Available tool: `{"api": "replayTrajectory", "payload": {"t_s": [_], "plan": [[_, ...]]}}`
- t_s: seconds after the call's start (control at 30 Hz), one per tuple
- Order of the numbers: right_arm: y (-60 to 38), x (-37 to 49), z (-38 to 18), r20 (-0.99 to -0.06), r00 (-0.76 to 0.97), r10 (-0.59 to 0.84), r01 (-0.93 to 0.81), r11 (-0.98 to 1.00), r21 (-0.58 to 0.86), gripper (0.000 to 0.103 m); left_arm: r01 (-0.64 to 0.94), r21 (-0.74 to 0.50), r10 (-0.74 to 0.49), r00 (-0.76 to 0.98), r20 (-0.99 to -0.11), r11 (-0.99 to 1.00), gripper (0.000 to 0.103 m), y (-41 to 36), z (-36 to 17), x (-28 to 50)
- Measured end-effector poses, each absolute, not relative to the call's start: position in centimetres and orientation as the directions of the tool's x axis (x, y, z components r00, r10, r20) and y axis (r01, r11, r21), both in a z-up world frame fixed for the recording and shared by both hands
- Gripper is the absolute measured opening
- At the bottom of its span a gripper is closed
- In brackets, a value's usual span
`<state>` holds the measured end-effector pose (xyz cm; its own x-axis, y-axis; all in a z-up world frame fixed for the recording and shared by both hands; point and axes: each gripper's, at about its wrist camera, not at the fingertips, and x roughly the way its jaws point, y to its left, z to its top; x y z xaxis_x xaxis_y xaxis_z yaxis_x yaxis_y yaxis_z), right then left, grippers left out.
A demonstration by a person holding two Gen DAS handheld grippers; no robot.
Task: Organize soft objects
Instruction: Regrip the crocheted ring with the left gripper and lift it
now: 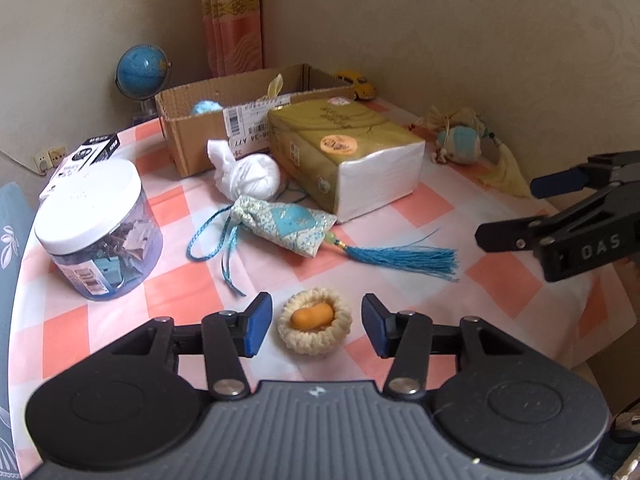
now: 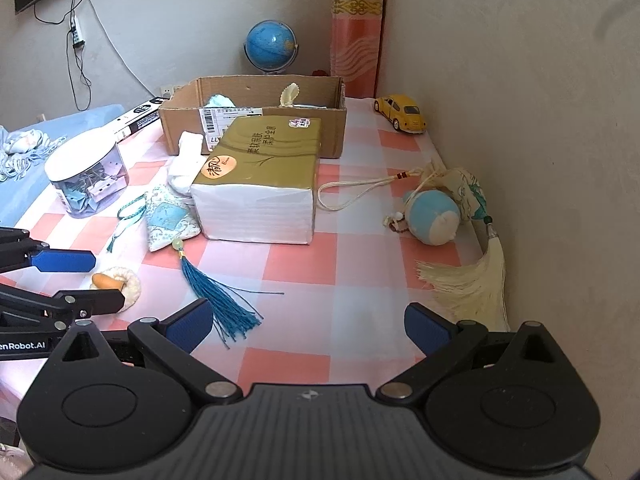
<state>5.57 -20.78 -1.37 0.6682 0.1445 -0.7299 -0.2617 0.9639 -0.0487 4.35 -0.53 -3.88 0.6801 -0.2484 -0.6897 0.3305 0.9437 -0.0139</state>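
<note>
A cream crocheted nest with an orange piece inside [image 1: 315, 326] lies on the checked tablecloth between the two fingers of my open left gripper [image 1: 316, 330], which do not touch it; it also shows in the right wrist view [image 2: 118, 282]. A blue sachet with a tassel [image 1: 288, 226] [image 2: 170, 222], a white cloth bundle [image 1: 248, 176] and a blue-and-cream plush with a cream sachet [image 2: 434, 216] lie on the table. A cardboard box [image 1: 192, 136] [image 2: 256, 120] at the back holds a few soft items. My right gripper [image 2: 308, 328] is open and empty above the cloth.
A large tissue pack [image 1: 348, 152] [image 2: 260, 184] sits mid-table before the box. A clear jar with a white lid [image 1: 96, 228] [image 2: 86, 180] stands left. A globe [image 2: 271, 46], a yellow toy car [image 2: 402, 112] and a black carton [image 1: 86, 152] stand at the back. Walls close the right side.
</note>
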Motion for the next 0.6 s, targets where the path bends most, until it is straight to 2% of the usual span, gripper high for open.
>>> {"api": "replayTrajectory", "payload": {"t_s": [0.6], "plan": [[-20.9, 5.7, -1.8, -0.736, 0.661, 0.148, -0.262, 0.964, -0.042, 0.103, 0.444, -0.063, -0.36, 0.625, -0.692, 0.894, 0.051, -2.6, -3.9, 4.2]]}}
